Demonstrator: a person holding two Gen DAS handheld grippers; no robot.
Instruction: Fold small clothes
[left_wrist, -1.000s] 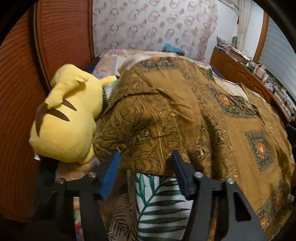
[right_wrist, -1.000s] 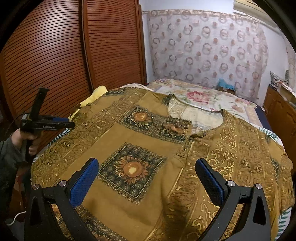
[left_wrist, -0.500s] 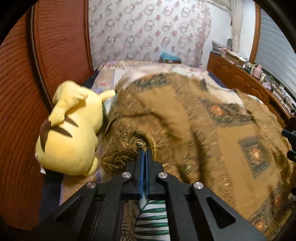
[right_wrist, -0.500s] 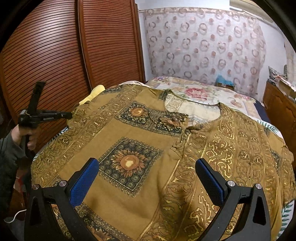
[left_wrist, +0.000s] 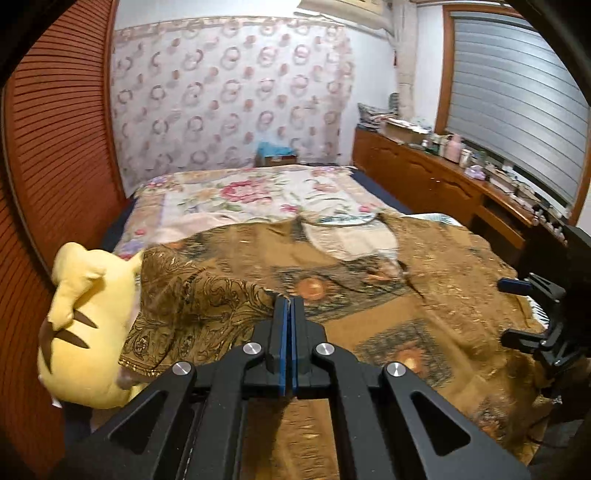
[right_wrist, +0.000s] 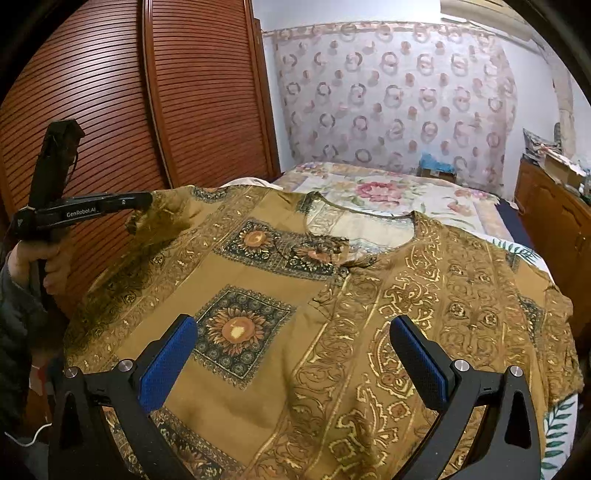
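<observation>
Bed (right_wrist: 388, 192) | mustard sunflower-print shirt (right_wrist: 280, 295) spread flat, sleeve lifted | left gripper (left_wrist: 287, 301) jaws apparently clamp sleeve | right gripper (right_wrist: 293, 354) jaws apart

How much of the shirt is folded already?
Hardly any. The brown patterned shirt lies spread flat on the bed. The left gripper is shut on its sleeve, lifted; the right gripper hovers open. Every fold is left.

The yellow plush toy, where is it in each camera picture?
Left wrist view: the yellow plush toy lies at the left edge, beside the lifted sleeve of the brown patterned shirt.
Right wrist view: not visible.
Shared landmark: the floral bedspread behind the shirt.
</observation>
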